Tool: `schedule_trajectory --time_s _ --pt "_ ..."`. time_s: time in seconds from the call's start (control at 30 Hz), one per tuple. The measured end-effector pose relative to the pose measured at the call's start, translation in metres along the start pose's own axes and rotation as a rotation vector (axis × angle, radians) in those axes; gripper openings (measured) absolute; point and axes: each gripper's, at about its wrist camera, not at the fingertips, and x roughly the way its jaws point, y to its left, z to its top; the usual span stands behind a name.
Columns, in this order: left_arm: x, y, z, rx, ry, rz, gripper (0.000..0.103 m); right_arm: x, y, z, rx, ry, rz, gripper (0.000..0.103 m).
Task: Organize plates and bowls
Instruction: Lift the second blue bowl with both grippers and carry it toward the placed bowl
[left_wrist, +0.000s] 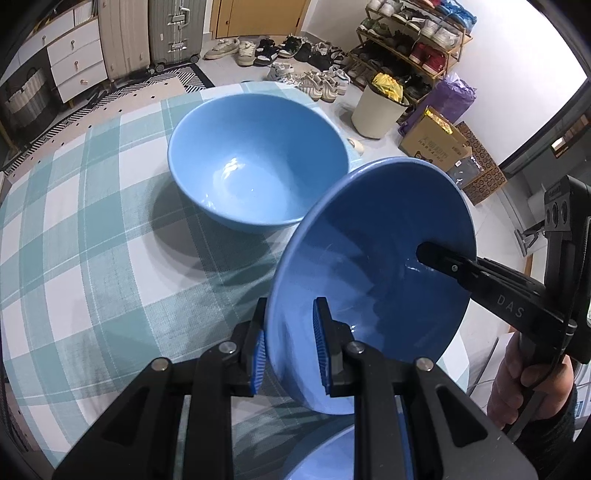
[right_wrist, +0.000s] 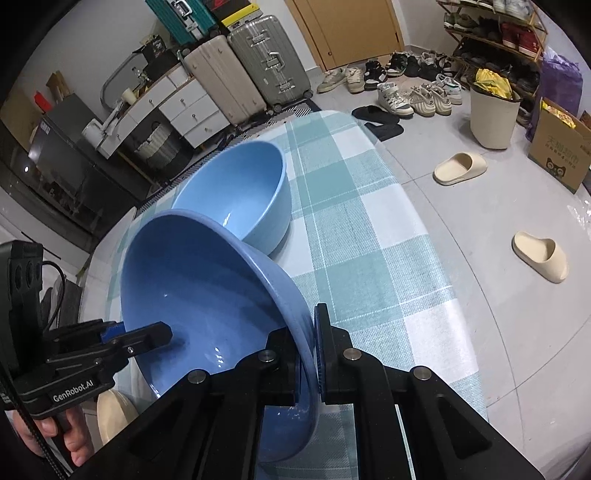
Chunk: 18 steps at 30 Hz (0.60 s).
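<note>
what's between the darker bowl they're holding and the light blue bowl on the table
Nothing visible. The darker bowl, clamped at its rim by the left hand-held gripper and the right hand-held gripper, hangs tilted just in front of the empty light blue bowl; only bare checked tablecloth lies between.

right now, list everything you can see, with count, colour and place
held bowl: one, darker blue, tilted, above the table
standing bowl: one, light blue, upright on the table behind it
tablecloth: one, teal and white check, covering the table
suitcases: several, beige, grey, teal, by the wall
bin: one, cream, on the floor
slippers: two, cream, on the floor
shoes: many, mixed, floor and rack
left gripper: jaws clamp the held bowl's rim
right gripper: jaws clamp the opposite rim
</note>
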Motion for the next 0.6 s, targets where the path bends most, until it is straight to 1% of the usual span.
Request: schedule_trajectory --time_s 0.3,0.6 --pt "-0.010 -0.003 0.007 -0.001 -0.019 -0.007 0.020 -0.013 0.002 0.009 0.005 -0.026 0.008 0.006" --pt "-0.028 -0.002 0.008 -0.010 -0.037 -0.015 0.020 -0.032 0.015 0.015 -0.008 -0.040 0.022 0.006"
